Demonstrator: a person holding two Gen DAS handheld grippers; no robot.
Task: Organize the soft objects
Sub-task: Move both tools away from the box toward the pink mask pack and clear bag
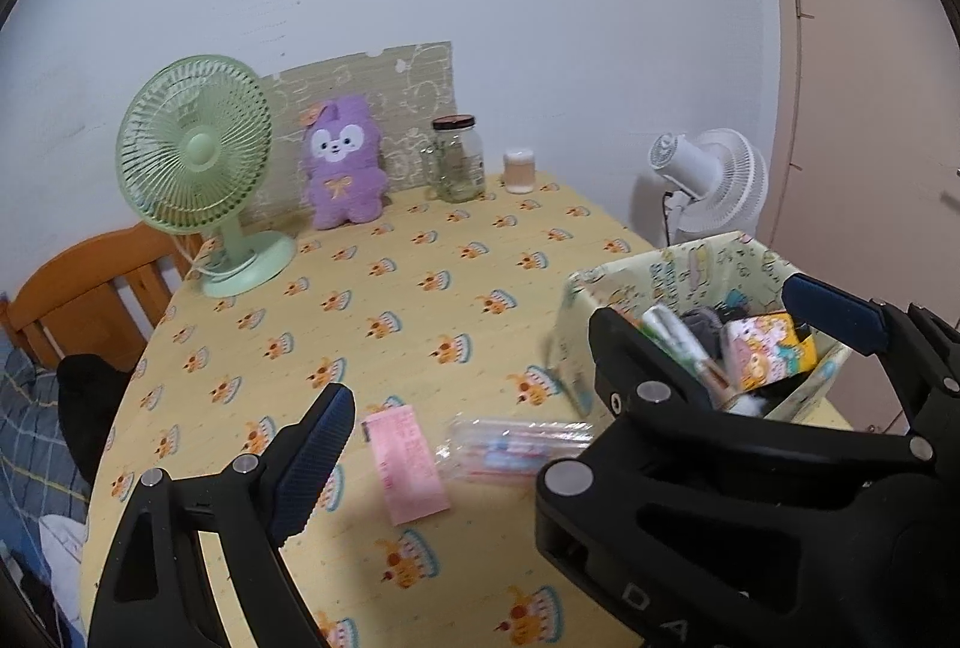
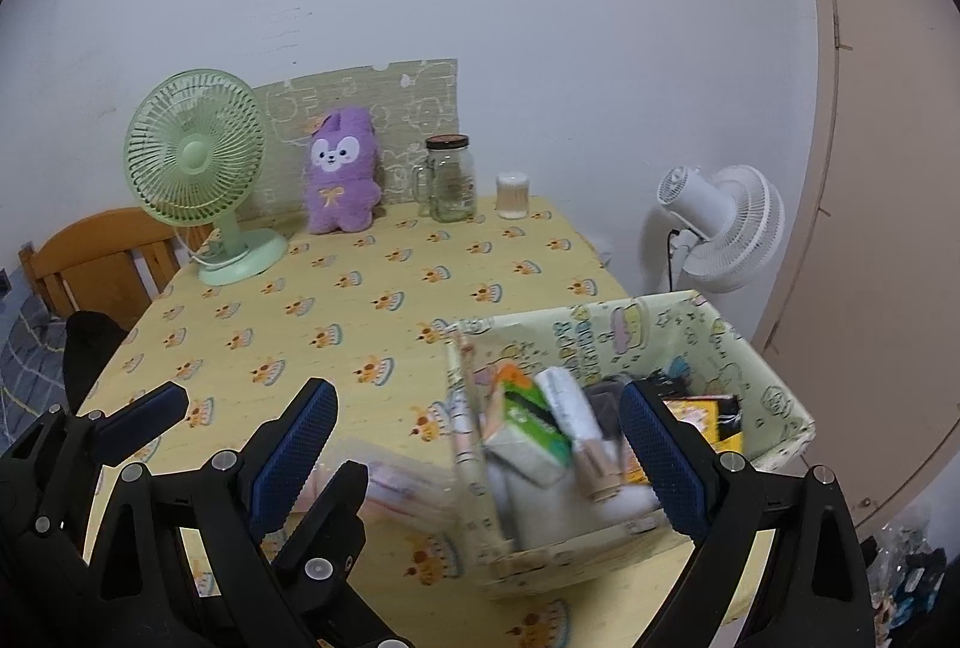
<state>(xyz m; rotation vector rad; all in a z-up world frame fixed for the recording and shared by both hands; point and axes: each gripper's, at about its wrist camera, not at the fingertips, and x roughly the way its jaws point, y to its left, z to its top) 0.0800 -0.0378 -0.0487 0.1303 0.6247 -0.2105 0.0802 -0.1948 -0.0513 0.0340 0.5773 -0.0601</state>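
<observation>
Both tools hover above the counter [image 1: 372, 300] with nothing between their pads. The left tool [image 1: 564, 366] stands wide open, one blue pad low over the cloth and the other near the rim of the patterned box [image 1: 690, 270]. The right tool [image 2: 474, 450] is also spread wide, its pads straddling the near part of that box without touching anything in it.

The softest object in sight, the purple plush [image 1: 343, 165], sits upright at the far edge of the counter, leaning against the patterned board, between the green fan [image 1: 195, 150] and the glass jar [image 1: 457, 159]. The box, already holding packets and small items, stands at the near right corner. A pink slip [image 1: 408, 465] and a clear wrapped packet [image 1: 516, 447] lie flat on the cloth just beside the box.

The step in hand looks like a reach toward the next item. To do it well, one tool should probably travel level across the cloth toward the plush, staying clear of the fan's base and the jar, and close on the plush's body rather than an ear. The other tool could steady the box, since it appears light and likely to slide.
</observation>
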